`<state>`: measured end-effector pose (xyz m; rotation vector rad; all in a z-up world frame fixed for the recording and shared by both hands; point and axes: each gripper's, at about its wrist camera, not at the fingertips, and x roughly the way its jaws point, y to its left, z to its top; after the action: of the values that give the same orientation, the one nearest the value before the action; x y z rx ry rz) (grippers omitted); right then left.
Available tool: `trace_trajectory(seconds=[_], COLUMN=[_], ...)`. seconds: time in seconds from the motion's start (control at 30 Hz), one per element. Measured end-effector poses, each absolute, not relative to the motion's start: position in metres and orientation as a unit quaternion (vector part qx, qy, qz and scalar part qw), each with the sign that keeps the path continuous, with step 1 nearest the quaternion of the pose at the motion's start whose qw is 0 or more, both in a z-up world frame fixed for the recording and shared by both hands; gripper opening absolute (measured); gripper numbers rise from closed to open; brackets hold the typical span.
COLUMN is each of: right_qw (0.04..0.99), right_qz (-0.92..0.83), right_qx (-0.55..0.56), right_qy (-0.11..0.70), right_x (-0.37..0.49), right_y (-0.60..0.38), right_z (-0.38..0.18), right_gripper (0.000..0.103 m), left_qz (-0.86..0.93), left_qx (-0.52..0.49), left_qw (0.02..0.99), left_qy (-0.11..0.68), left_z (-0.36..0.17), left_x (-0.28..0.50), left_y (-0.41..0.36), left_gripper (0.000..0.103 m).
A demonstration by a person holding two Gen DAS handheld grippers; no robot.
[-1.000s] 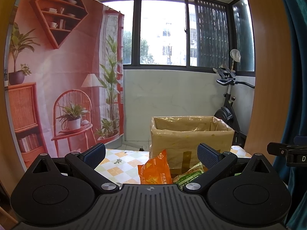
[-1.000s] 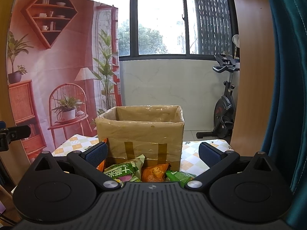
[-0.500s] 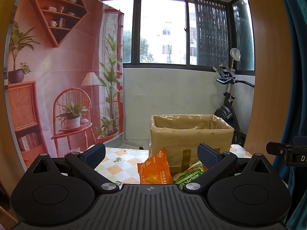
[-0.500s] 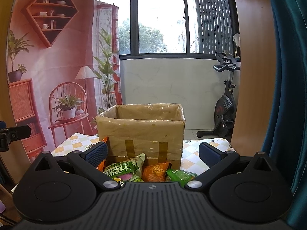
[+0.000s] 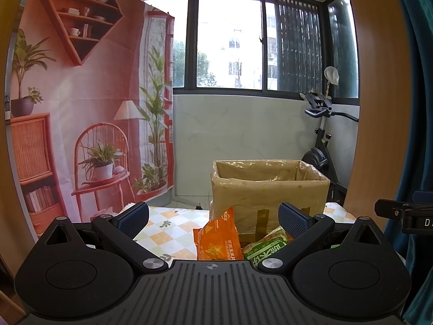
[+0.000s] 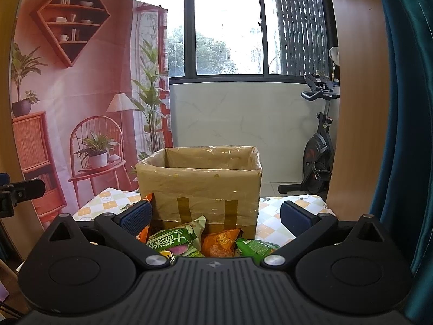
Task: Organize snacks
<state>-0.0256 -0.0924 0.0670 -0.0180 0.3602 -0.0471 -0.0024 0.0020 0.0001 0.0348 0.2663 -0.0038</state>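
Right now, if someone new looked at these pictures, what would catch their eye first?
Probably the open brown cardboard box lined with clear plastic, standing mid-table on the checked tablecloth. Just in front of it lies a heap of bright snack bags, with an orange crisp packet and a green-and-white packet foremost. Behind, a big pink printed room backdrop fills the left.

Ahead of you an exercise bike [image 6: 319, 146] stands by the white wall under the dark-framed window [image 6: 230, 27]. To your left hangs a printed backdrop [image 5: 81, 108] showing shelves and plants; a teal curtain [image 6: 406, 108] hangs at your right.
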Motion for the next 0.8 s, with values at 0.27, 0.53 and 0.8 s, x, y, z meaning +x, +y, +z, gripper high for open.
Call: trace_trajectory(seconds=[0.27,0.53,0.8], right_qw=[0.983,0.983,0.983], right_qz=[-0.023,-0.023,-0.024], right_qx=[-0.009,-0.009,-0.008], right_qy=[0.18,0.18,0.181], right_x=[-0.0256,-0.0257,-0.0254], right_y=[-0.092,-0.0921,-0.0925], right_z=[0.0666,0.0663,0.0662], right_gripper=[0.103,0.103,0.103], left_qz=[-0.002,-0.002,-0.003], left_qx=[0.017,0.017,0.017], left_qw=[0.991,0.991,0.991], left_qy=[0.133,0.134,0.135], left_z=[-0.0001,-0.0001,-0.0032], left_x=[-0.0022,-0.0018,0.0002], left_y=[0.0019,0.0017,0.001], left_gripper=[0.103,0.103,0.103])
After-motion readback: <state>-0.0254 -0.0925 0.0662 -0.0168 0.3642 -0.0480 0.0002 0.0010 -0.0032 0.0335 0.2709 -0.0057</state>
